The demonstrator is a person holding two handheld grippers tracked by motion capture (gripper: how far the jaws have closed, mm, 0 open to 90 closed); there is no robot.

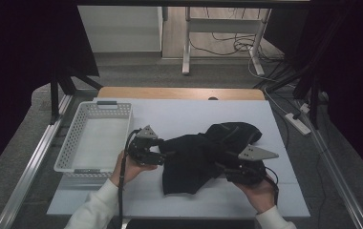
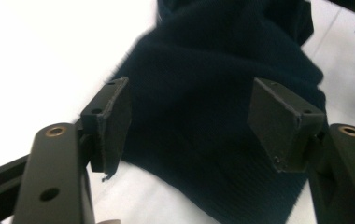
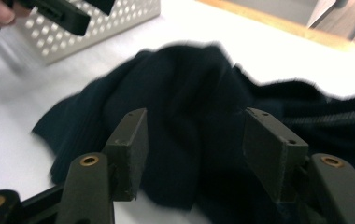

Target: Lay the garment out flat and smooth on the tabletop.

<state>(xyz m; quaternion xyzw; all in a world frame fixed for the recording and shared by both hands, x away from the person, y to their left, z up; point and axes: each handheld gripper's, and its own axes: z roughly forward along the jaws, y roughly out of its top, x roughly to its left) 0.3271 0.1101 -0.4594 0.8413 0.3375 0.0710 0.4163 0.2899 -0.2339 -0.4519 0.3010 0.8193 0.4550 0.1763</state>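
While over cloth [image 1: 194,160], hand-held grippers [image 1: 167,153] agape.

The tabletop [image 1: 184,93] is light wood, showing as a bare strip along its far edge, and is otherwise covered by a white sheet [image 1: 179,114] reaching to the near edge. A white perforated basket [image 1: 95,138] stands on the sheet along the left edge. A dark knitted garment [image 1: 203,155], crumpled, lies on the sheet right of centre, toward the near edge.
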